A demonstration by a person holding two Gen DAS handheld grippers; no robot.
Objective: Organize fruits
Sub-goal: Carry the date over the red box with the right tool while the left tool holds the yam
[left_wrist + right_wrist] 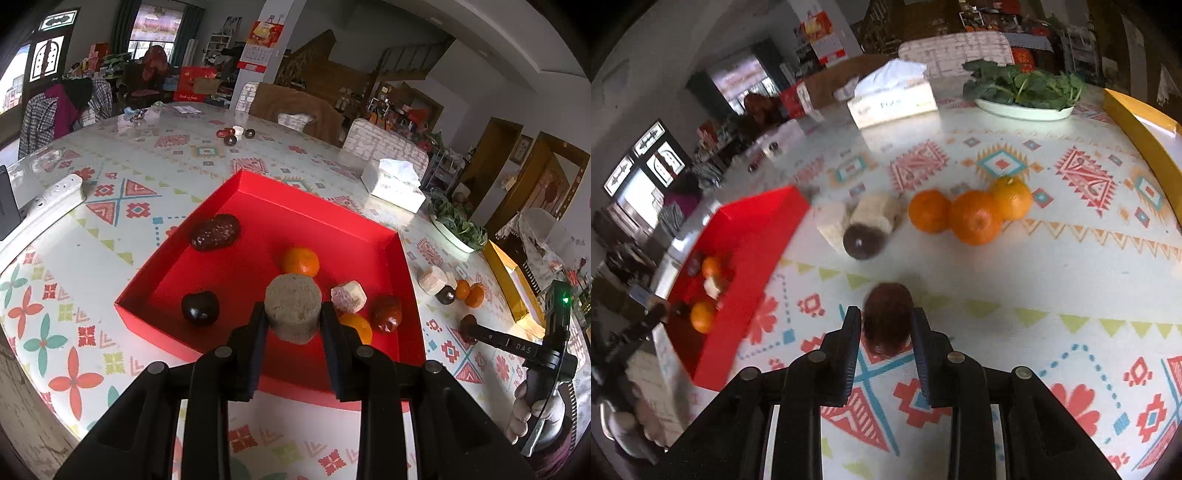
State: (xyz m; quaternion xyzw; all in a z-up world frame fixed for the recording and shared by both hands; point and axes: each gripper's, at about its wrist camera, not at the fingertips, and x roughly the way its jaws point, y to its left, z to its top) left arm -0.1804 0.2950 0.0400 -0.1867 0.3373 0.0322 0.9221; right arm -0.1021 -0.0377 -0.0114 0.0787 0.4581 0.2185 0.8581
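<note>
My left gripper [293, 314] is shut on a beige cylindrical cake [293, 295], held above the near part of the red box [317, 206]. The box holds a dark oblong piece [215, 232], an orange [301, 261], a dark round fruit [200, 308], a white block [349, 295], a red fruit [386, 314] and a second orange. In the right wrist view my right gripper [886, 317] is down at the tablecloth with a brown round fruit [887, 306] between its pads, which touch it. Beyond it lie three oranges [975, 218], two pale blocks [875, 210] and a dark fruit [862, 240].
A tissue box [395, 184], a plate of greens [458, 229] and a yellow box [509, 280] stand along the table's far right. A white ornate object [55, 199] lies at the left edge. A person's hand [532, 410] holds the right gripper's handle.
</note>
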